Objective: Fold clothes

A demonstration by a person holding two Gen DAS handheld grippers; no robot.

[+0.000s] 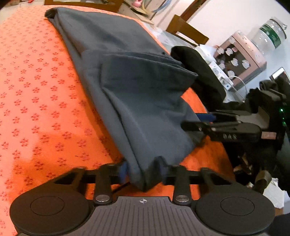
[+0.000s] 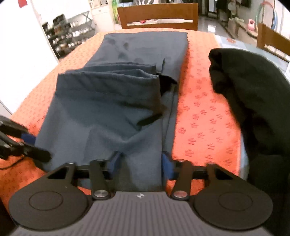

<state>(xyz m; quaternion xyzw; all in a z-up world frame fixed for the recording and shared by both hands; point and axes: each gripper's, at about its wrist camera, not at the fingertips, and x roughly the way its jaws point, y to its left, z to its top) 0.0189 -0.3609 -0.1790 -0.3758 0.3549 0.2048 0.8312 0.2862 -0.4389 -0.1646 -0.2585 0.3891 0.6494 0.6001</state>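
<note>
- Nearest, in the left wrist view: left gripper (image 1: 143,170), blue pads pinched on a bunched corner of the grey-blue trousers (image 1: 137,101) at the near edge of the table.
- In the right wrist view: right gripper (image 2: 140,163), pads set at either side of a wider strip of the same trousers (image 2: 108,109); cloth lies between them, but pressed or merely flanked cannot tell.
- Beneath: orange tablecloth (image 1: 36,90) with a small flower print, covering the table.
- Trousers laid lengthwise from near edge towards far edge, near end lifted and doubled back into layered folds.
- Just beside them, towards the right edge: black garment (image 2: 253,94) heaped up.
- Only in the left wrist view: right gripper (image 1: 199,120) seen side-on at the cloth's edge, a pink box (image 1: 241,59) with round white discs, a clear water jug (image 1: 270,34).
- Only in the right wrist view: wooden chair (image 2: 159,16) at the far edge, shelving (image 2: 68,34) against the white wall, left gripper (image 2: 36,145) at the left.
</note>
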